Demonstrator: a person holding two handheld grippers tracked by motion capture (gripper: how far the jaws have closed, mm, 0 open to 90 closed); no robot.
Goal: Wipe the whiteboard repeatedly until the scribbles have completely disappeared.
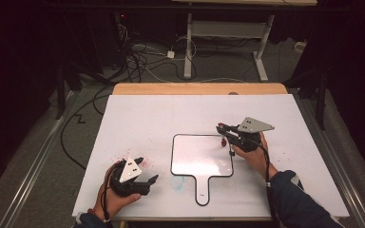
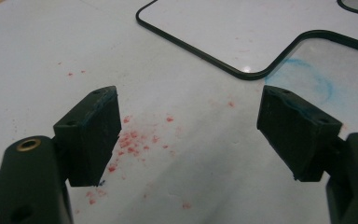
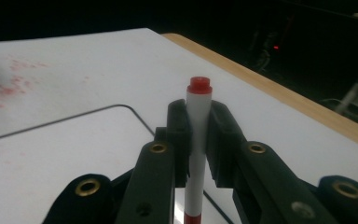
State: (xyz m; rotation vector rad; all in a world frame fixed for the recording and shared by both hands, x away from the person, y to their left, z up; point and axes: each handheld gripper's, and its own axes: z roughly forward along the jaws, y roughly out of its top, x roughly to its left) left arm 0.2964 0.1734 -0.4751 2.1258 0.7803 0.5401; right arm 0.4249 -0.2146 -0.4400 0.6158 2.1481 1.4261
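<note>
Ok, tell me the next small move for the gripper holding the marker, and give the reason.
Probably lower the right gripper until the marker meets the small whiteboard. The jaws are clamped on the marker, it hangs over the board's upper right corner, and the board looks blank. The left gripper rests open on the table, so it need not act.

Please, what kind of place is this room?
Probably a lab or recording workshop: a white-covered table with a small whiteboard, loose cables on the floor, and an adjustable desk frame behind in the dark.
</note>
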